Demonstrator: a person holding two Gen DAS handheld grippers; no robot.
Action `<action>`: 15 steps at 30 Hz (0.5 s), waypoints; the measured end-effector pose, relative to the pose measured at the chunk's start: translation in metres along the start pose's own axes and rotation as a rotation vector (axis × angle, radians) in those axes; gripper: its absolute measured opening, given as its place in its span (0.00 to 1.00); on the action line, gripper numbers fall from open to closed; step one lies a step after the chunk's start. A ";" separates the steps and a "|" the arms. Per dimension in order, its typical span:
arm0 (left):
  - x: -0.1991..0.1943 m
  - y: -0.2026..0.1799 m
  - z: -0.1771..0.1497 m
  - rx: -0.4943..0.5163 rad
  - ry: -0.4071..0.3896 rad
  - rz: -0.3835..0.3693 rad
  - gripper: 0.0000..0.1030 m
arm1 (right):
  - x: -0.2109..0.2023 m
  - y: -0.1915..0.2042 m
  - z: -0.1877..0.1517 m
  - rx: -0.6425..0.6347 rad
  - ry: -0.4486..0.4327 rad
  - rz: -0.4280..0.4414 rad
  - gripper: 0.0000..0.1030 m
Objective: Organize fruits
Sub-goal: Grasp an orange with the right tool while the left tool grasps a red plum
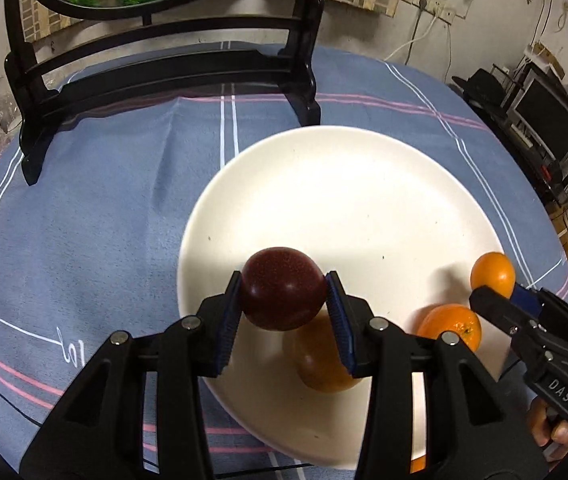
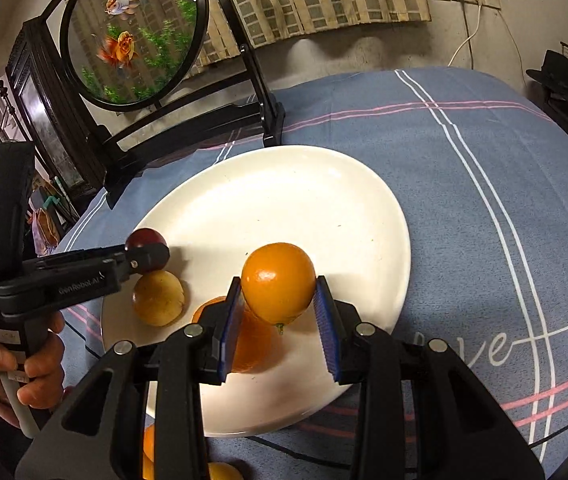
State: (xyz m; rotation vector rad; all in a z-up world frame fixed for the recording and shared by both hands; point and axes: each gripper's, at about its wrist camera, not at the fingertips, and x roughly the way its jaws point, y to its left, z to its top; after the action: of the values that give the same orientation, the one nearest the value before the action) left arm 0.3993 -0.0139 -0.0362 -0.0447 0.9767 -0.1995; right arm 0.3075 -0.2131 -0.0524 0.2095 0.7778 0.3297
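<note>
Above the white plate (image 1: pixel 324 184), left fingers (image 1: pixel 229 312) clamp a dark red fruit (image 1: pixel 281 288); right fingers (image 2: pixel 326 324) clamp an orange (image 2: pixel 277 282).

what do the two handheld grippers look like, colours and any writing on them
Both are matte black plastic. The left gripper and right gripper each have angular linkage arms with silver round pivot pins and blue ribbed pads on the fingers. From the side, the left one's body reads "GenRobot.AI" in white with a small white label behind; the right one's body shows white letters "DAS".
</note>
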 end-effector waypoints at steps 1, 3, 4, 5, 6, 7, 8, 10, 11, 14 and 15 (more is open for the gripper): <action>0.000 0.000 0.000 0.002 -0.002 0.004 0.45 | 0.000 0.000 0.000 0.000 -0.001 0.002 0.35; -0.003 -0.001 -0.001 -0.004 -0.017 0.009 0.61 | 0.002 0.001 0.001 -0.003 0.000 0.007 0.36; -0.005 -0.001 0.000 -0.006 -0.026 0.013 0.66 | 0.001 0.000 0.001 -0.004 0.002 0.006 0.36; -0.009 -0.002 -0.001 -0.005 -0.041 0.018 0.67 | 0.000 0.001 0.001 -0.005 0.001 0.005 0.40; -0.016 -0.004 -0.001 0.004 -0.055 0.022 0.69 | -0.002 0.001 0.001 -0.004 -0.004 0.009 0.50; -0.023 -0.006 -0.003 0.014 -0.066 0.026 0.73 | -0.006 0.001 0.001 -0.001 -0.016 0.014 0.53; -0.030 -0.008 -0.005 0.023 -0.079 0.031 0.74 | -0.009 0.002 0.001 0.000 -0.023 0.017 0.55; -0.047 -0.011 -0.010 0.037 -0.107 0.038 0.78 | -0.021 0.006 0.002 -0.008 -0.040 0.031 0.55; -0.058 -0.012 -0.016 0.040 -0.122 0.037 0.80 | -0.025 0.007 0.002 -0.009 -0.047 0.036 0.55; -0.090 -0.012 -0.040 0.029 -0.174 0.034 0.91 | -0.047 0.012 -0.005 -0.014 -0.078 0.057 0.55; -0.098 -0.012 -0.049 0.022 -0.188 0.040 0.94 | -0.054 0.013 -0.010 -0.018 -0.084 0.060 0.56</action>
State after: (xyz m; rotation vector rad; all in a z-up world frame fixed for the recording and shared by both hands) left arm 0.3036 -0.0044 0.0181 -0.0232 0.7876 -0.1667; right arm 0.2619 -0.2199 -0.0199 0.2284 0.6864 0.3828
